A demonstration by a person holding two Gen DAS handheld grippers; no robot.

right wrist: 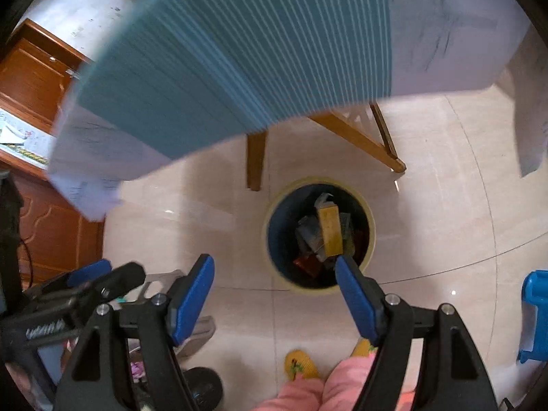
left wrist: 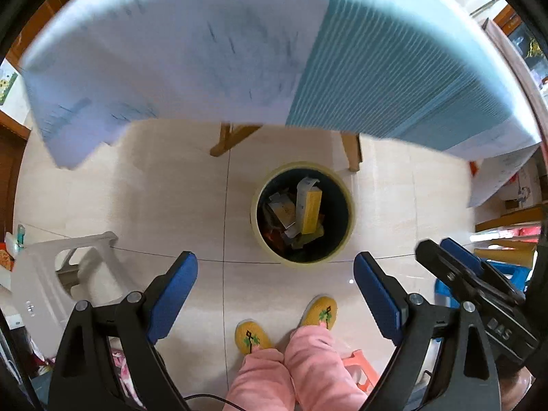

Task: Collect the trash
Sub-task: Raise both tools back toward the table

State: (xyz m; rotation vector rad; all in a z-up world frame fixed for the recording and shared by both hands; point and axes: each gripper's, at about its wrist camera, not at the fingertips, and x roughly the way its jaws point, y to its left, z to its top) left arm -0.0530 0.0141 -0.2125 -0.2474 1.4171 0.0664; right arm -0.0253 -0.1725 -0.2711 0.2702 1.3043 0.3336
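At the left, a grey plastic stool (left wrist: 51,274) stands on the pale tiled floor (left wrist: 171,188). The left gripper (left wrist: 275,286) points steeply down with its blue-padded jaws wide apart and nothing between them. Beyond it, past the middle of the floor, sits the round bin (left wrist: 346,212) with a cream rim and dark inside, holding the trash (left wrist: 298,212): a yellow box (right wrist: 330,231), paper slips and wrappers. Farther off, a table under a white and teal cloth (left wrist: 376,68) overhangs on wooden legs (right wrist: 255,161). Near the bottom are yellow slippers (left wrist: 251,337) and pink trouser legs. The right gripper (right wrist: 274,299) also hangs with jaws spread, empty. A blue stool (right wrist: 534,315) is at the far right.
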